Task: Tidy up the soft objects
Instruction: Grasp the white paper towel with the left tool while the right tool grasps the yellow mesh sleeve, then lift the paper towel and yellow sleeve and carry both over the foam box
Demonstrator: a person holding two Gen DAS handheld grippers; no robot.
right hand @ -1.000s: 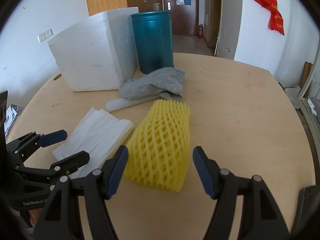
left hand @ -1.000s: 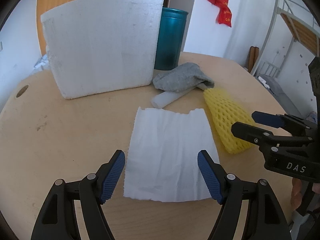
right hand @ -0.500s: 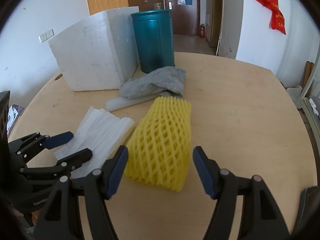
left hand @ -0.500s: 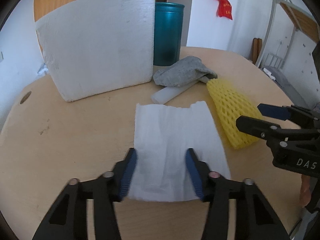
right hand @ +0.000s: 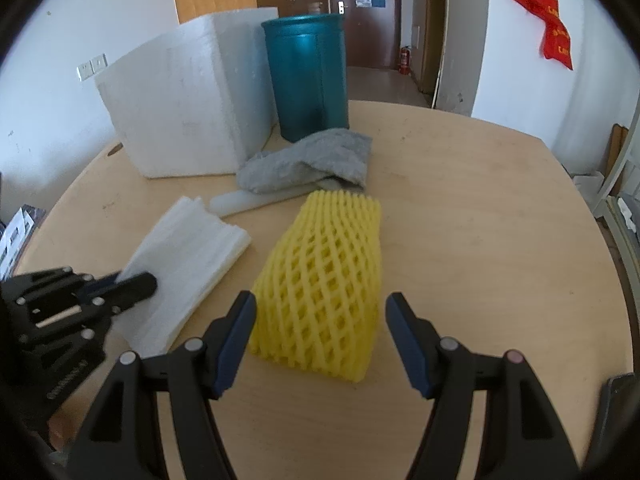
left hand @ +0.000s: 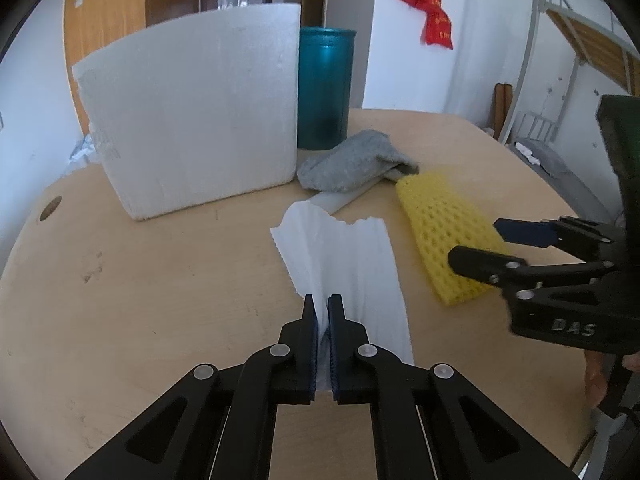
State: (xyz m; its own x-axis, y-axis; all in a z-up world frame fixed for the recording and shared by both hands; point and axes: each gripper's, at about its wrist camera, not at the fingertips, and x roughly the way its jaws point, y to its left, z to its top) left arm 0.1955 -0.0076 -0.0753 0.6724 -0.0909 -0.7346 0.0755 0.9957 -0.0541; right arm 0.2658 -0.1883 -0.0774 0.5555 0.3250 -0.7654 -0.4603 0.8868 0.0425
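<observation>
Since a second ago the left gripper [left hand: 322, 322] has gone from spread wide to pinched on the near end of the white paper sheet [left hand: 344, 256], bunching it into a ridge near the tabletop's [left hand: 160, 280] near edge. The right gripper [right hand: 320, 340] hangs spread around the near end of the yellow foam net [right hand: 324, 280], not squeezing it. The step looks like gathering the sheet; next likely calls for lifting it gently toward the white foam box [left hand: 192, 116] without tearing.
</observation>
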